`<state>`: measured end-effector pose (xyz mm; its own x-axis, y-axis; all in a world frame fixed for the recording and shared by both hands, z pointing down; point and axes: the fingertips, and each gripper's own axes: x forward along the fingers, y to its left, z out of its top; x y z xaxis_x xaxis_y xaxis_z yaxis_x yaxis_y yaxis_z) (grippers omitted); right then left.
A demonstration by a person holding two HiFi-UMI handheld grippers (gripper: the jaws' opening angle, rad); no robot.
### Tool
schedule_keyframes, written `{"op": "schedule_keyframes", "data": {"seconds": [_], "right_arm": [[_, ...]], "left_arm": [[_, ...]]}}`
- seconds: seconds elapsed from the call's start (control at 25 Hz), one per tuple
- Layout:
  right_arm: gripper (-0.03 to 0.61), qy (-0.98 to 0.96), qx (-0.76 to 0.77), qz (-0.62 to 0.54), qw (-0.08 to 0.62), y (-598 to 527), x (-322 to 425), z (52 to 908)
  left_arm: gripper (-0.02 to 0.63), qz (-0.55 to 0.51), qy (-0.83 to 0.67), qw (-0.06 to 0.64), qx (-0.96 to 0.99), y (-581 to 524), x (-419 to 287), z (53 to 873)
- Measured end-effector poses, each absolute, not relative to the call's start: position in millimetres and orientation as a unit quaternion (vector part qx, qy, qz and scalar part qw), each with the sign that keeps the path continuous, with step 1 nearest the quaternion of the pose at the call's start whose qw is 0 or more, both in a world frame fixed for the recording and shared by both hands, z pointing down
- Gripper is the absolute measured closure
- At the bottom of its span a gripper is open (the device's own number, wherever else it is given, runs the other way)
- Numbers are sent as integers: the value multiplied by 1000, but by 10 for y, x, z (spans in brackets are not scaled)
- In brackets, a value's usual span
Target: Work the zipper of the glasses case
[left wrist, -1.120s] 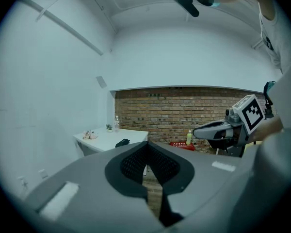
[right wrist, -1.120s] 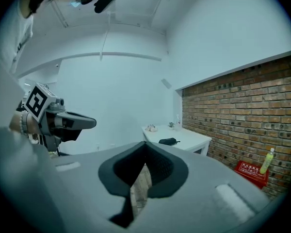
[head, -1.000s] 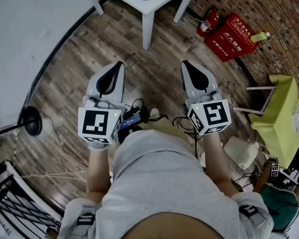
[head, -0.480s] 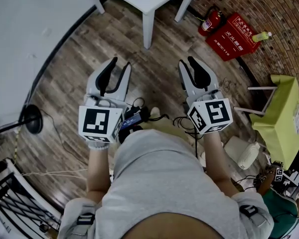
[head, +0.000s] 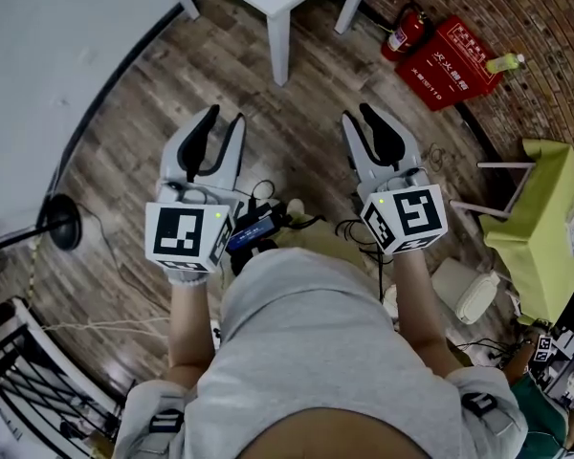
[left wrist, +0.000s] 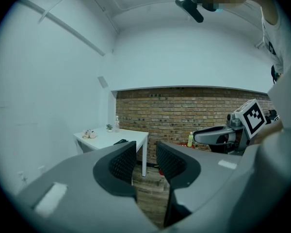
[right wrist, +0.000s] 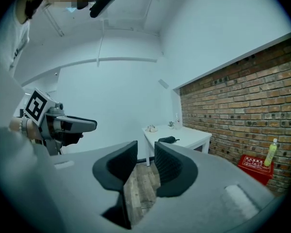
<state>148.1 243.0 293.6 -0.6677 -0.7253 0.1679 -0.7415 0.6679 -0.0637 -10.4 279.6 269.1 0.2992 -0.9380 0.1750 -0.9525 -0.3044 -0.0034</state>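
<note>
**While the case [right wrist: 168, 140] lies on the table [right wrist: 196, 139], both my grippers stand open**

My left gripper [head: 224, 118] has just been opening its jaws; they stand apart with nothing between them. My right gripper [head: 359, 116] is parted too, and empty. I hold both side by side above the wood floor [head: 287, 142], well apart from the table.

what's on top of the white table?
On the white table: a dark case, a small plant, a clear bottle and a pale object. Zipper too small to make out; nothing covers the tabletop.
</note>
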Motion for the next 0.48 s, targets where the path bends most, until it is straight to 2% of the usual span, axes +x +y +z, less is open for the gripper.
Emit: {"op": "schedule_keyframes", "data": {"seconds": [0.48], "right_arm": [[474, -909, 410, 52, 56, 2215, 1648, 2905]], "left_arm": [[492, 76, -575, 36, 814, 2575, 104, 2643]]}}
